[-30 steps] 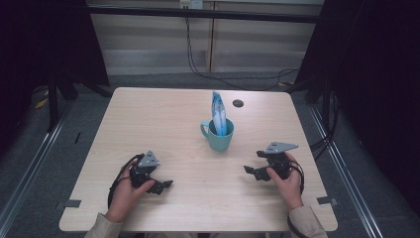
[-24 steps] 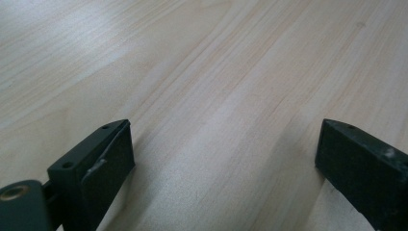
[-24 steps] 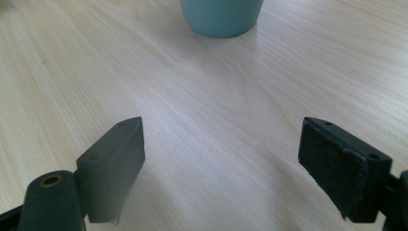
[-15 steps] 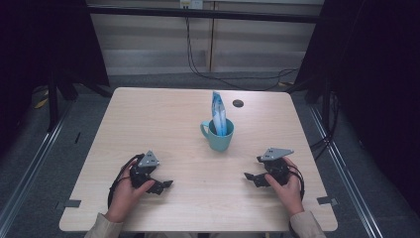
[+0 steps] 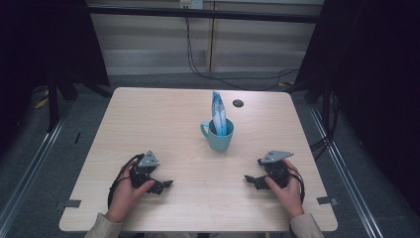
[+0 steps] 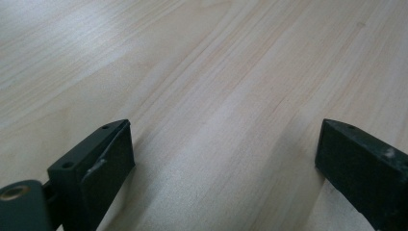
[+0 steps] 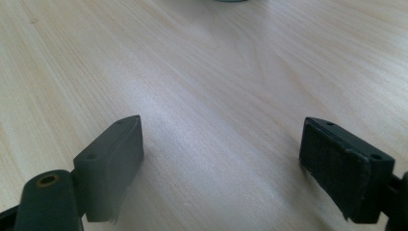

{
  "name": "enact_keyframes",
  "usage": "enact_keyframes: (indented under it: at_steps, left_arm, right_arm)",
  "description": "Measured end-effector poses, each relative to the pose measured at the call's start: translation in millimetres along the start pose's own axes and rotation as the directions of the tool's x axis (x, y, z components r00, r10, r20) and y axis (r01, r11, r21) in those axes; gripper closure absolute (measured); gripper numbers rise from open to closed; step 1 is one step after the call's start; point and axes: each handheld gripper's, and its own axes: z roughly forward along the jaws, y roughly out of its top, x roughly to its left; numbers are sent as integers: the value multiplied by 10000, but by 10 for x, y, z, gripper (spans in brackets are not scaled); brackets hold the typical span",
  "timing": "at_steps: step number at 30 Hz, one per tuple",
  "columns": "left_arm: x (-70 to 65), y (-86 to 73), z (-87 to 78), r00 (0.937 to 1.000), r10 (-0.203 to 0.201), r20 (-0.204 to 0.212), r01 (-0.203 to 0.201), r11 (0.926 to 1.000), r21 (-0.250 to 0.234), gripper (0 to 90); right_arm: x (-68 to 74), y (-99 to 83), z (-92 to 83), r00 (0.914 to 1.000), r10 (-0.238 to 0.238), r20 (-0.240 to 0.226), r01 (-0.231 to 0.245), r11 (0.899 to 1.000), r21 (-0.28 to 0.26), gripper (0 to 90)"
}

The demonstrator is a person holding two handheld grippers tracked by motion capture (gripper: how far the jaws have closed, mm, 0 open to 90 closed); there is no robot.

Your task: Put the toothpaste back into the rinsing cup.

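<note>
Both of the person's hands rest low on the near part of the bench [image 5: 148,119], each with a hand-held gripper pointing inward toward the other. The left hand-held gripper [image 5: 165,184] lies on the wood at the near left, its grey three-cornered plate on top and its cable looped round the wrist; in the left gripper view its two black jaws stand wide apart with nothing but bare wood grain between them. The right hand-held gripper [image 5: 249,179] sits at the near right in the same way, plate up, and the right gripper view shows its jaws spread just as wide, holding nothing, their tips down at the bench top. Between the two and farther back, about mid-bench, stands a teal mug [image 5: 218,138], upright, handle turned to the left, with a blue and white packet [image 5: 218,113] standing up in it and leaning a little to the left. The mug is well apart from both grippers. Beyond it, near the far edge, is a small dark round spot [image 5: 237,103]; I cannot tell what it is.
</note>
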Motion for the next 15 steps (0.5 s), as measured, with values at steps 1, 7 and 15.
enact_keyframes:
  at_steps: [1,7,15]
  left_arm:
    - [0,0,0,10000,0,1,0,10000,2,60]
    - [-1,0,0,10000,-1,-3,1,10000,-1,60]
    - [-1,0,0,10000,2,-4,-2,10000,-1,60]
  right_arm:
    - [-2,1,1,10000,46,-46,-45,10000,23,145]
    - [-13,3,7,9998,177,-40,-177,9998,72,135]
    - [-20,6,11,9998,188,-10,-188,9998,62,133]
